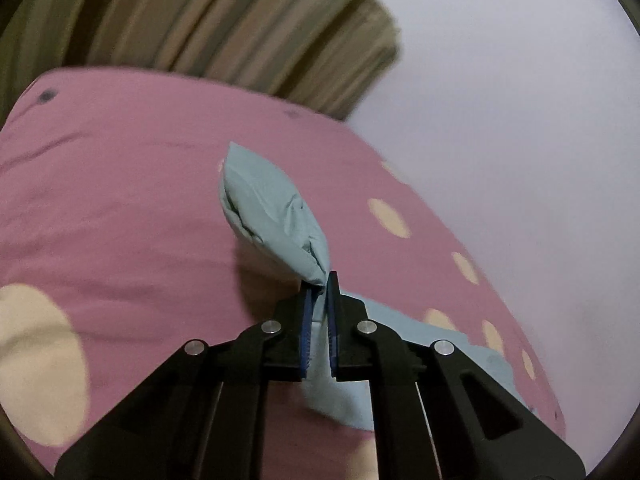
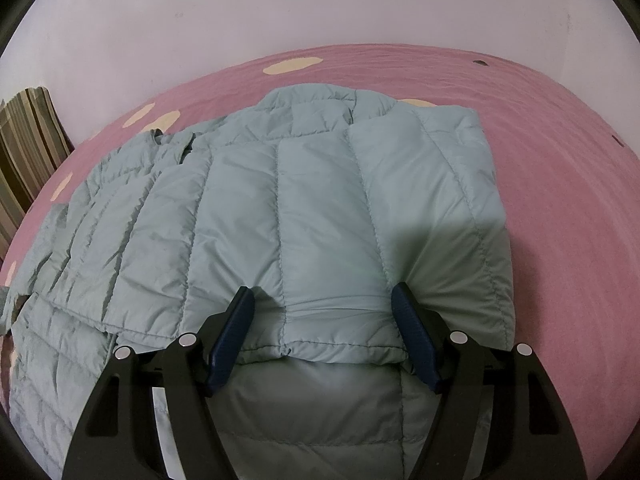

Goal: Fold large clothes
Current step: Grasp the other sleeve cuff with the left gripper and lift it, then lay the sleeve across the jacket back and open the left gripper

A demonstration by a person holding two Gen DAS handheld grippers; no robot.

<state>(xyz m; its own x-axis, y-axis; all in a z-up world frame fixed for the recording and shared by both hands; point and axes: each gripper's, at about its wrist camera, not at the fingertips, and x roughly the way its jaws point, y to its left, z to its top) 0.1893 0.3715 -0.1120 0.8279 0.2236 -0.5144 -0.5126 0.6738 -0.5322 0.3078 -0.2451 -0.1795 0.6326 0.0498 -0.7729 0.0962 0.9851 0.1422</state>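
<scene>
A light blue quilted down jacket (image 2: 288, 208) lies spread on a pink bed cover (image 2: 560, 208), collar at the far side, one side folded over the body. My right gripper (image 2: 324, 300) is open, its blue pads straddling the folded edge of the jacket nearest the camera and pressing down on it. My left gripper (image 1: 322, 280) is shut on a puffy end of the same jacket (image 1: 272, 208), probably a sleeve, and holds it lifted above the bed; more blue fabric (image 1: 440, 344) trails below and to the right.
The pink cover (image 1: 120, 208) has cream dots. A pale wall (image 1: 520, 100) runs along the bed's far side. A striped curtain (image 1: 224, 24) hangs at the bed's end, and also shows in the right wrist view (image 2: 28, 148).
</scene>
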